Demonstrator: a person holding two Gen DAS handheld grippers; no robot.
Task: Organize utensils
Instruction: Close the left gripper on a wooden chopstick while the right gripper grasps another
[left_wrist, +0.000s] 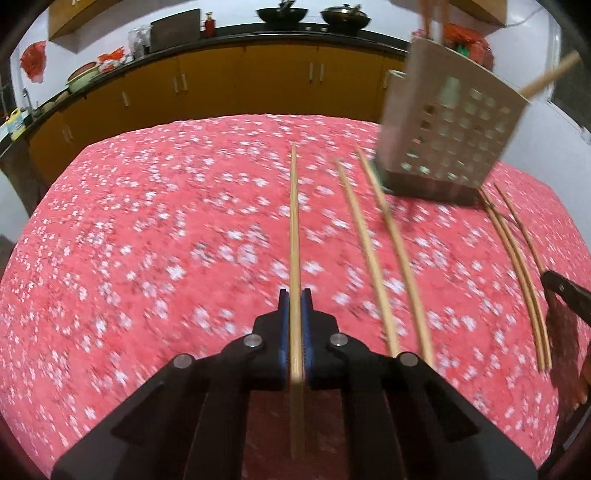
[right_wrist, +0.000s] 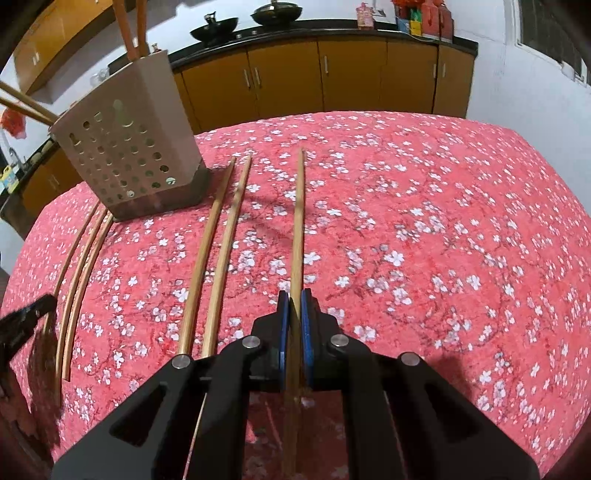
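- While both views cover the same red floral tablecloth (right_wrist: 424, 229), each gripper is found clamped on its own chopstick.
- Left gripper (left_wrist: 295, 299): blue pads closed tight on a chopstick (left_wrist: 294, 221) that runs from 6 o'clock straight toward 12 o'clock in the left wrist view. This view is motion-blurred.
- Right gripper (right_wrist: 295, 299): pads likewise closed on a second chopstick (right_wrist: 298, 221), pointing toward 12 o'clock in the right wrist view.
- Perforated utensil holder (right_wrist: 129, 147): upright on the cloth at 10 o'clock in the right view and 2 o'clock in the left, with several wooden handles rising from it.
- Loose chopsticks: one pair (right_wrist: 214, 251) lies on the cloth just left of the right gripper; three more (right_wrist: 81, 266) lie at 9 o'clock, their far tips near the holder's base.
- Background: counter with two woks (right_wrist: 214, 33) at 12 o'clock.
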